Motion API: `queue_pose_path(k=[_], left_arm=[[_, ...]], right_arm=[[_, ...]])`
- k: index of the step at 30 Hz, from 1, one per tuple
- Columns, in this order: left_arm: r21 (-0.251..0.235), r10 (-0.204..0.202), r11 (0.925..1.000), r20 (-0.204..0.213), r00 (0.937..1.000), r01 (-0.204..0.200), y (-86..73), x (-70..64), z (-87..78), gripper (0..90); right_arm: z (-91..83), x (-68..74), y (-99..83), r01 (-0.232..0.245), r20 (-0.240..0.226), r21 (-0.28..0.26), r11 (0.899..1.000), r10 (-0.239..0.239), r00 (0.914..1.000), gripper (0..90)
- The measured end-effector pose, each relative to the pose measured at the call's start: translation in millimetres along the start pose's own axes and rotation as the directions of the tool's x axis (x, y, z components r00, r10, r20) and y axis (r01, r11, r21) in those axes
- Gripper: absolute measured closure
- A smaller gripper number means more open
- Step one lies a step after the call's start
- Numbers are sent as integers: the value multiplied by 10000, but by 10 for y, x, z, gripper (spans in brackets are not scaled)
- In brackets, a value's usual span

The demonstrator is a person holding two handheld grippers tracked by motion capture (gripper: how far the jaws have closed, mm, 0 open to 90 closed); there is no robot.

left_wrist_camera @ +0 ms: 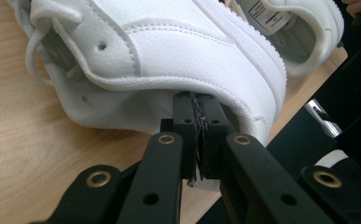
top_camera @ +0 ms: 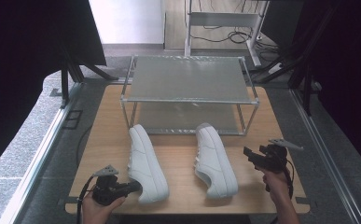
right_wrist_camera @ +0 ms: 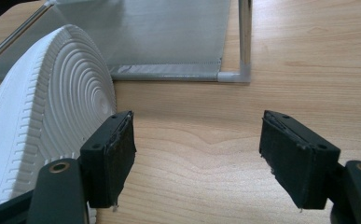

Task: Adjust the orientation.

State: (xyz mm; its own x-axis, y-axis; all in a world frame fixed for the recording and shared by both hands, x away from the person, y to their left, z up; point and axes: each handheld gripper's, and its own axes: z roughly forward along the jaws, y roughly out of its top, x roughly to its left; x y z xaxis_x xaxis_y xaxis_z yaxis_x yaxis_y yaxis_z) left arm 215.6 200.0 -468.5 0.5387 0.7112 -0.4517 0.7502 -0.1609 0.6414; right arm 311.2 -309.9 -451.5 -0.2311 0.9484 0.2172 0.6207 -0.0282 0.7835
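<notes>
While two white shoes lie on their sides on the wooden table, the left gripper is at the heel of the left shoe, near the table's front edge. Its own view shows the jaws closed almost together, the pads pinching the thin rim of the heel collar where the shoe opens. The shoe's laces hang at the upper left of that view, and the right shoe's open inside with a label shows beyond it.

The right shoe lies just right of the table's middle, toe toward the rack, sole facing right. The right gripper hovers to its right, near but not touching. From that gripper's view its jaws stand wide apart with nothing between them but bare wood; the ribbed sole sits just beside the left jaw.

Behind both shoes stands the two-tier metal rack with grey shelves, its lower shelf and corner post visible ahead of the right gripper. A hand holds the left gripper and another hand the right.
</notes>
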Motion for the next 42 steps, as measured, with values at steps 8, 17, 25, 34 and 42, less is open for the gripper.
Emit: queue_pose_path(k=[8, 17, 25, 34, 42], left_arm=[[-78, 29, 10000, 166, 9999, -28, 84, -1, 66, 877], [-165, 124, 9998, 269, 9996, -119, 215, 0, 128, 872], [-239, 358, 9991, 158, 9992, -354, 479, -13, 234, 873], [295, 935, 9949, 890, 9916, -965, 855, -236, 626, 898], [420, 1361, 9895, 526, 9893, -1384, 870, -417, 726, 888]], right_arm=[[-7, -37, -4, -74, 65, 14, 10000, 74, 10000, 273], [1, -75, -12, -367, -81, -36, 9993, 367, 9993, 273], [-22, -109, -10, -455, -47, -84, 9989, 455, 9990, 275], [-46, -171, -18, -637, 83, -188, 9978, 638, 9979, 275], [-52, -225, -24, -789, 165, -179, 9967, 792, 9967, 278]])
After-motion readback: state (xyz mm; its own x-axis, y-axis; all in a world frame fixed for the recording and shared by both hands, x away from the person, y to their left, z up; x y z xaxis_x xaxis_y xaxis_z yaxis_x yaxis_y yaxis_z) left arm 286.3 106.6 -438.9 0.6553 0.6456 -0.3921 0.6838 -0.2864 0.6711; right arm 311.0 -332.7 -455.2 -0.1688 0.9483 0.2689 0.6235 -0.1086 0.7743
